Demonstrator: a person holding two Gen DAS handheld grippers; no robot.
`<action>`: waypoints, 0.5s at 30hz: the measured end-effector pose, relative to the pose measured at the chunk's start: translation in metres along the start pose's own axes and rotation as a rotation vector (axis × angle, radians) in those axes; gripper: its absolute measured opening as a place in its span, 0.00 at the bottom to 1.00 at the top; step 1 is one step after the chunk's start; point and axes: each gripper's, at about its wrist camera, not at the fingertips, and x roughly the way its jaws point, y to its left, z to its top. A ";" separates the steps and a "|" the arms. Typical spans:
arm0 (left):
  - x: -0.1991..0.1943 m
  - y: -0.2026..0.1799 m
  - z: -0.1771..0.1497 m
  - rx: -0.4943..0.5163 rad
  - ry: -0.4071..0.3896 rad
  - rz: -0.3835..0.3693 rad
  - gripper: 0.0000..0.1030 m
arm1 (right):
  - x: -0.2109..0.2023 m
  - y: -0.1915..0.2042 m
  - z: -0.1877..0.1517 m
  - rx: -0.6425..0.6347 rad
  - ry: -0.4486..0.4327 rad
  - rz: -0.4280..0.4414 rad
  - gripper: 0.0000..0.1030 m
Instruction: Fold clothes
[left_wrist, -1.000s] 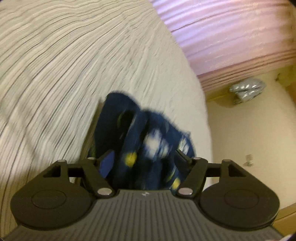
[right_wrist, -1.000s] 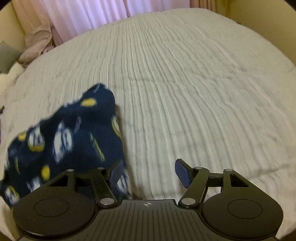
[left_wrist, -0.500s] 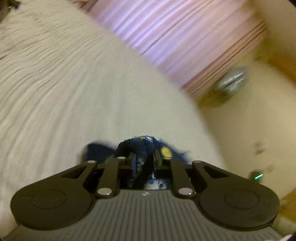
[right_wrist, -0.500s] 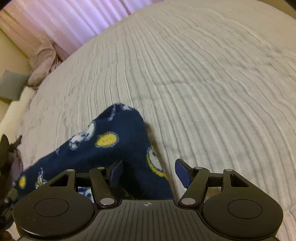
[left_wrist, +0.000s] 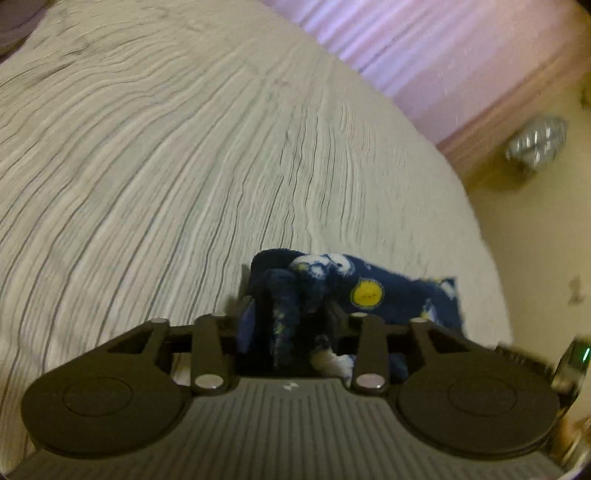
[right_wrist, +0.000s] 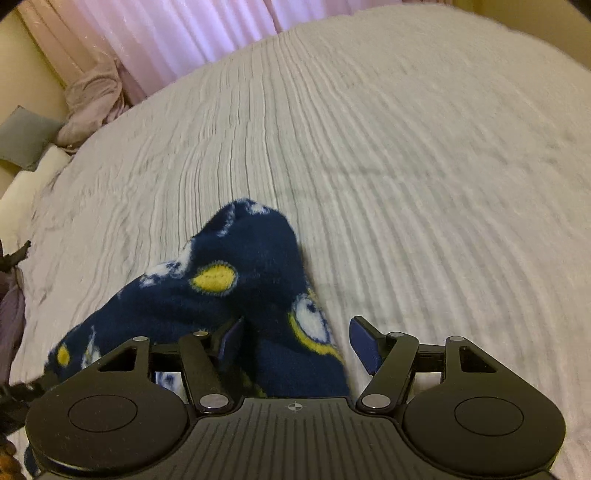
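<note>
Bunched between the closed fingers of the left gripper (left_wrist: 293, 314), a navy fleece garment (right_wrist: 236, 291) with yellow and white prints is seen unfolded, draped across the open right gripper (right_wrist: 295, 339), above a ribbed pale bedspread (right_wrist: 406, 166), with pink curtains (right_wrist: 177, 33) and possibly a pillow behind.

The garment (right_wrist: 236, 295) is lying on the bed (right_wrist: 406, 166), reaching between both grippers' fingers; curtains (right_wrist: 177, 33) are hanging behind the bed.
</note>
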 end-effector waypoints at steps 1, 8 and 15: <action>-0.007 0.003 -0.002 -0.039 0.000 -0.004 0.39 | -0.007 -0.003 -0.005 0.007 0.001 0.000 0.64; -0.041 0.026 -0.040 -0.368 0.043 -0.129 0.70 | -0.055 -0.027 -0.042 0.068 0.012 0.001 0.64; -0.043 0.014 -0.058 -0.250 0.008 -0.159 0.10 | -0.060 -0.040 -0.068 0.264 0.040 0.023 0.64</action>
